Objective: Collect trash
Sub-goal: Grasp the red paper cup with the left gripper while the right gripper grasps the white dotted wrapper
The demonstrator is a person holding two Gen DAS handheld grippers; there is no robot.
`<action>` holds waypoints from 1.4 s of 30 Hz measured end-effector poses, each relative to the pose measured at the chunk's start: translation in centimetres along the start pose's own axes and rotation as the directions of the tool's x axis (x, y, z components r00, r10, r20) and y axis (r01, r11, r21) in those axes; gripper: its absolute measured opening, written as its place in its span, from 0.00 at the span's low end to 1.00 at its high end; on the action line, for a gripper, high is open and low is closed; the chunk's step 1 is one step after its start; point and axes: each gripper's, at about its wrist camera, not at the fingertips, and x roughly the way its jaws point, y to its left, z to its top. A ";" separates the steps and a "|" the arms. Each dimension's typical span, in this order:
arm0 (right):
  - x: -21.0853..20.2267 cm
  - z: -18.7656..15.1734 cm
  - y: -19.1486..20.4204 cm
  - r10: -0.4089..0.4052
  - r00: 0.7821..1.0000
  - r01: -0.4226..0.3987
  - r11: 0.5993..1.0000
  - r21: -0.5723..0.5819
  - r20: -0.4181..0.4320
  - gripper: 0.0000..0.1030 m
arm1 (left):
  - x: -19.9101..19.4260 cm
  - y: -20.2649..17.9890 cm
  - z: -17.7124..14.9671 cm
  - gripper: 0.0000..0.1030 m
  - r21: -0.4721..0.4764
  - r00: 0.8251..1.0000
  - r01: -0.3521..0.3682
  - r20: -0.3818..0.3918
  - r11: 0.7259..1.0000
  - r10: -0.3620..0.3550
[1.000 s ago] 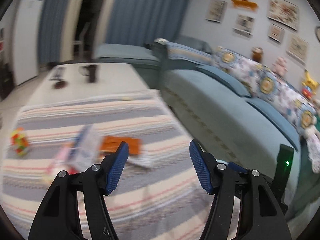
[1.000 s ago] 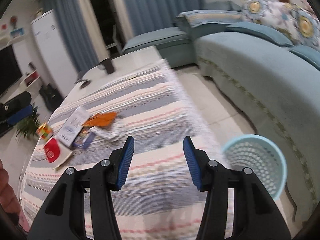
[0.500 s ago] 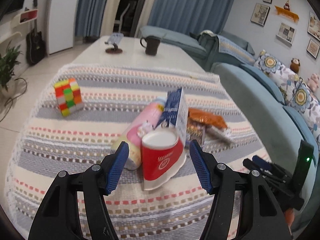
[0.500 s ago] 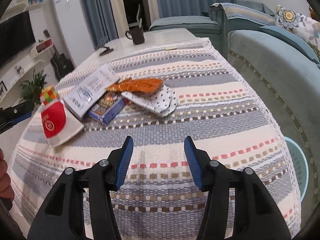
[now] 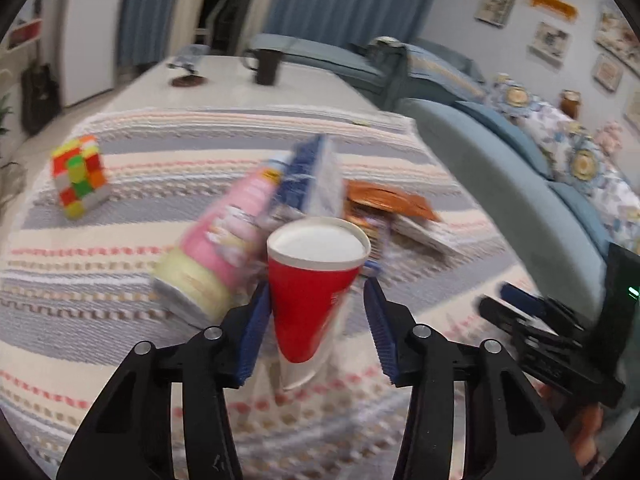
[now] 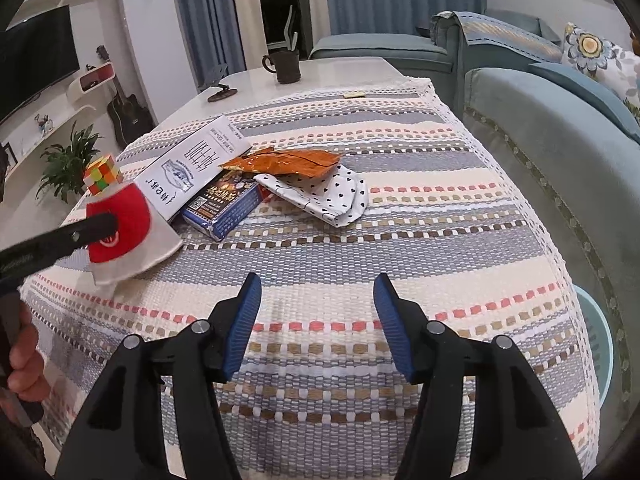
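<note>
The step in hand looks like the first pickup: the left tool (image 5: 314, 310) has the red paper cup (image 5: 316, 280) between its blue pads, and its jaws are closing on it. The near pad appears to touch the cup's side, while a gap shows at the other pad, so it is not yet gripped. The cup stands at the near end of the trash pile on the striped surface (image 6: 400, 240), with a pink tube (image 5: 224, 236) just beside it and a white carton (image 6: 192, 164), a blue box (image 6: 224, 204), an orange wrapper (image 6: 284, 162) and a dotted pouch (image 6: 332, 196) beyond it. The right tool (image 6: 316, 320) hovers empty nearer than the cup, its jaws opening. Next the cup needs a gentle squeeze so it won't crush, then a lift toward the pale blue basket (image 6: 596, 344), seen past the surface's edge, well apart from the cup.
</note>
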 end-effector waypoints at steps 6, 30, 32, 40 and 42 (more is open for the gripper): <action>0.1 0.0 -0.2 0.014 1.000 -0.014 1.000 0.007 -0.007 0.56 | 1.7 -0.2 -0.4 0.45 -0.004 1.000 -0.012 -0.013 1.000 0.012; 8.0 6.2 1.8 -0.043 0.994 0.035 0.996 -0.077 -0.102 0.40 | 1.3 -0.2 -1.3 0.36 -0.010 0.997 -0.040 0.069 0.999 0.040; 8.3 6.1 1.9 -0.035 0.992 0.025 0.996 -0.087 -0.119 0.28 | 1.4 -0.4 -1.3 0.36 -0.001 0.997 -0.048 0.066 0.999 0.048; 5.0 5.6 1.9 -0.007 0.997 0.000 0.995 -0.099 -0.072 0.02 | 1.1 -1.8 -1.1 0.36 0.048 0.995 -0.077 0.065 0.996 0.073; 2.9 5.4 1.5 0.012 0.998 -0.017 0.996 -0.090 -0.053 0.02 | 0.6 -2.4 -0.9 0.36 0.041 0.997 -0.048 0.069 0.998 0.045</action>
